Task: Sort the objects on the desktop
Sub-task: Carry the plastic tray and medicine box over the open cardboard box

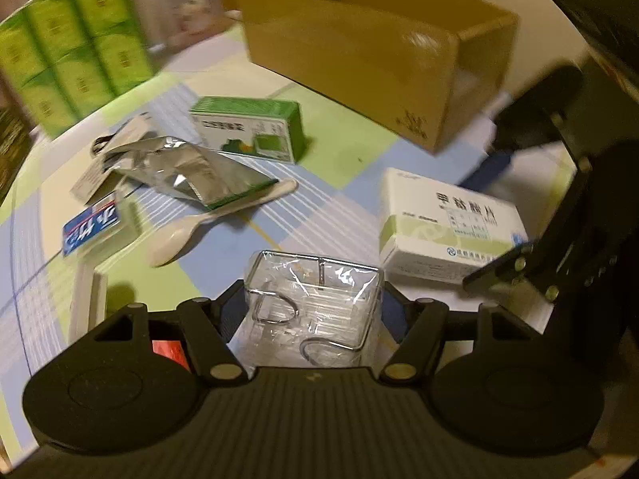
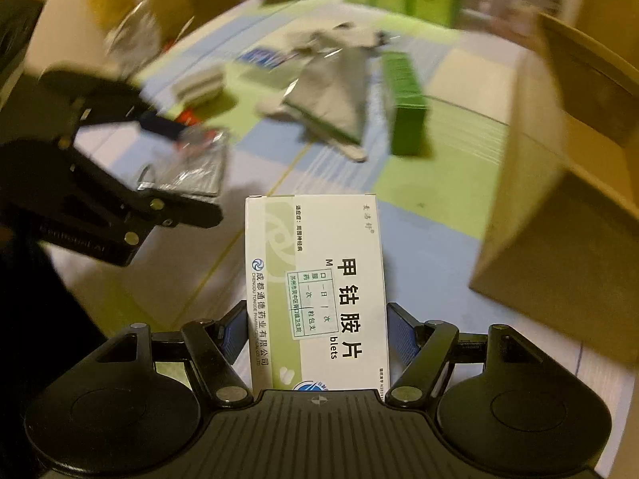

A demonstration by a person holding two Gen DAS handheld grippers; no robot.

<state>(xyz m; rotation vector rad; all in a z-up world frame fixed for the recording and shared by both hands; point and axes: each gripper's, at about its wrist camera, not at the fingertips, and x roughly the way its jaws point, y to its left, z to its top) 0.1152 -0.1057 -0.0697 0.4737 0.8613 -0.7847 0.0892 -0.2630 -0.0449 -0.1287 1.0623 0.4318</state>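
The left gripper is closed on a clear plastic packet holding wire hooks, and the right gripper grips a white medicine box by its long sides — both items sit between the fingers, lifted off the checked tablecloth. The cardboard box stands beyond them, its open side toward the clutter; a green box, a foil pouch and a white spoon lie in front of it. The slick packet looks the likelier to slip, since its film may crumple under the fingers. The two grippers are also close together, so if both head for the cardboard box at once they could knock each other — or clip its near wall.
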